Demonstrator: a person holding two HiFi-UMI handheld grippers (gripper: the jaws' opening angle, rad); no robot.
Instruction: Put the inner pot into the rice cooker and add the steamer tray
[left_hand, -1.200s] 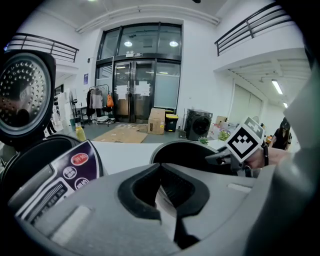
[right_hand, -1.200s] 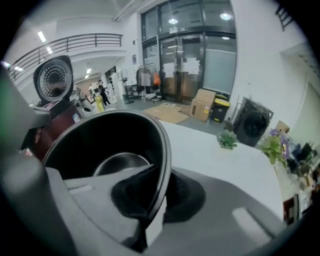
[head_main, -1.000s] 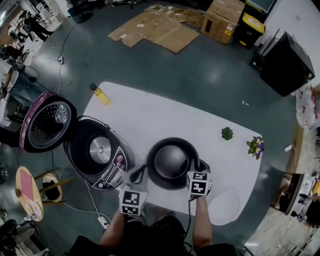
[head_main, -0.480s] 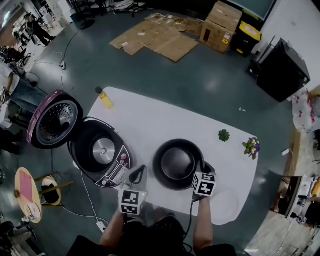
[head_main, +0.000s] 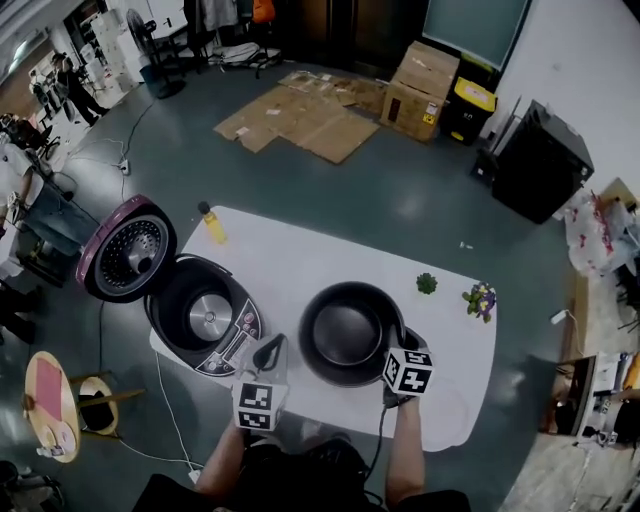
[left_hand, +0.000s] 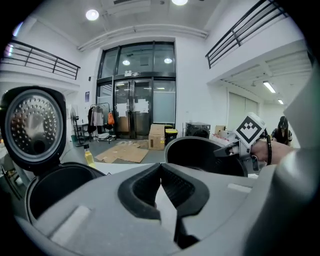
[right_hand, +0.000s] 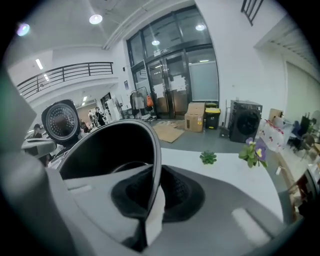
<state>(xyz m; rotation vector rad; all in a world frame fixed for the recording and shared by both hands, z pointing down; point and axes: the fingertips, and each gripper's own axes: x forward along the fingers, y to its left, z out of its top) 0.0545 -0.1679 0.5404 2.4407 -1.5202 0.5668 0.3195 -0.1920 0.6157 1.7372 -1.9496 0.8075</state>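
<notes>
My R claw clamps inner pot rim, one side only; L claw closed, empty. Risk: pot tilts, slips, clips rice cooker.

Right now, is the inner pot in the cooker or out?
Out. The inner pot is beside the rice cooker, rim clamped in the right gripper; the cooker's well is empty.

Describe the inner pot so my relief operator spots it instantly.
At the white table, right of the open black rice cooker, find the round black metal inner pot. It alone is a bare lidless bowl, its rim pinched by the right tool.
</notes>
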